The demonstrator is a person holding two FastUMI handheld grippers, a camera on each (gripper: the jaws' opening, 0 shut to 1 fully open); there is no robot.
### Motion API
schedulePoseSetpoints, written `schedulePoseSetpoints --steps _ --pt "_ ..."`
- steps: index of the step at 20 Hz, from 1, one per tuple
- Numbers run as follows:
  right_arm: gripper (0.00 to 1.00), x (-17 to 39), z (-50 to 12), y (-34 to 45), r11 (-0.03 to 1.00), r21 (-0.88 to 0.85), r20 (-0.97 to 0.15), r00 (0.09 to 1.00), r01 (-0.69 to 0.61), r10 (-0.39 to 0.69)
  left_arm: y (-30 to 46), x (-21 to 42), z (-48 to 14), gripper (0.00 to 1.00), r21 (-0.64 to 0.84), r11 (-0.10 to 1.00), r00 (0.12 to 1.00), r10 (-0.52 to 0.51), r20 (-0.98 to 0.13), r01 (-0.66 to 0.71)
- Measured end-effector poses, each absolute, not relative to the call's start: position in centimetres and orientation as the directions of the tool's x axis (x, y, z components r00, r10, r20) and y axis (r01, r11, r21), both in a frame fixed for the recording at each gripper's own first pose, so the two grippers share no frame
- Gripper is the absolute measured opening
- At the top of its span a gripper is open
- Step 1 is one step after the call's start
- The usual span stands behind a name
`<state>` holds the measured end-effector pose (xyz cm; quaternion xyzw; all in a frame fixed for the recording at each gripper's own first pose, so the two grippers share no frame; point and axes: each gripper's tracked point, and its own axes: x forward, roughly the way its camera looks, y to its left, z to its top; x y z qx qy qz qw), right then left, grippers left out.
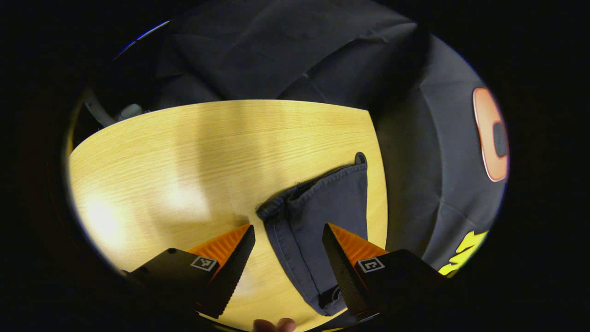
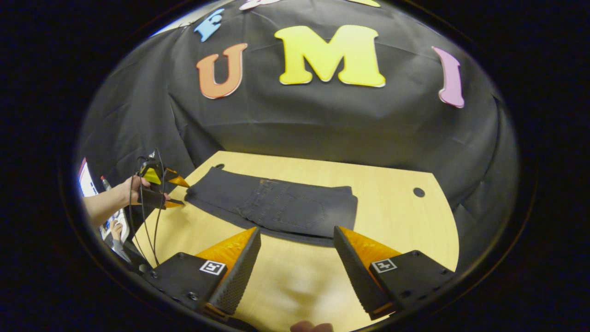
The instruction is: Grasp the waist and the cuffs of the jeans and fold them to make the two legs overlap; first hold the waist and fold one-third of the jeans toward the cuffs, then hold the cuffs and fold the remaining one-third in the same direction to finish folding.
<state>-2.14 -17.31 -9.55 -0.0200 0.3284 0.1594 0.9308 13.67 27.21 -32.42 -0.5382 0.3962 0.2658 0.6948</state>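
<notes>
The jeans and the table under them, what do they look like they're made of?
The jeans look like dark denim, matte: raised double-stitched seams and a hemmed cuff edge show in the left gripper view. The table looks like light wood or a wood-pattern laminate, which one is unclear: fine straight grain lines and a soft sheen with pale glare patches suggest a smooth sealed surface.

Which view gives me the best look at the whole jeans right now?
The right gripper view: the jeans lie flat on the table, visible end to end. The left gripper view shows just the cuff end, close between the open left gripper.
</notes>
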Motion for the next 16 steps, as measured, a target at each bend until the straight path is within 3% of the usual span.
schedulePoseSetpoints --steps 2,3,5,9,12,13,14,15,16 --pt "0.94 -2.0 -9.3 -18.9 0.96 0.068 -0.619 0.744 -0.27 0.253 27.5 14.3 -32.7 0.95 -0.518 0.28 0.524 -0.059 -0.85 -0.809" --pt "0.99 -2.2 -9.3 -19.6 0.966 0.073 -0.622 0.745 -0.249 0.239 27.9 14.5 -32.7 0.94 -0.503 0.283 0.512 -0.047 -0.858 -0.816" --pt "0.99 -2.2 -9.8 -20.6 0.972 0.089 -0.636 0.739 -0.217 0.224 27.7 15.1 -33.2 0.95 -0.474 0.288 0.479 -0.058 -0.876 -0.832" --pt "0.98 -2.4 -11.2 -21.2 0.976 0.109 -0.665 0.716 -0.187 0.212 27.5 15.1 -33.6 0.95 -0.367 0.324 0.344 -0.128 -0.93 -0.872" --pt "0.99 -2.8 -12.4 -22.1 0.978 0.142 -0.684 0.699 -0.154 0.209 27.5 14.4 -34.1 0.94 -0.294 0.363 0.269 -0.12 -0.956 -0.884" --pt "0.98 -3.0 -12.5 -22.3 0.979 0.149 -0.689 0.696 -0.138 0.203 27.7 13.9 -34.3 0.9 -0.276 0.36 0.254 -0.108 -0.961 -0.891" --pt "0.99 -3.1 -12.6 -22.6 0.98 0.158 -0.69 0.695 -0.125 0.2 27.8 13.8 -34.5 0.7 -0.273 0.341 0.255 -0.099 -0.962 -0.9" --pt "0.94 -3.3 -12.6 -22.7 0.98 0.163 -0.69 0.697 -0.113 0.196 28.0 14.0 -34.2 0.65 -0.291 0.306 0.273 -0.102 -0.957 -0.907" --pt "0.99 -3.3 -12.6 -23.0 0.98 0.169 -0.69 0.698 -0.104 0.193 27.6 14.7 -34.4 0.55 -0.328 0.268 0.306 -0.122 -0.944 -0.906"
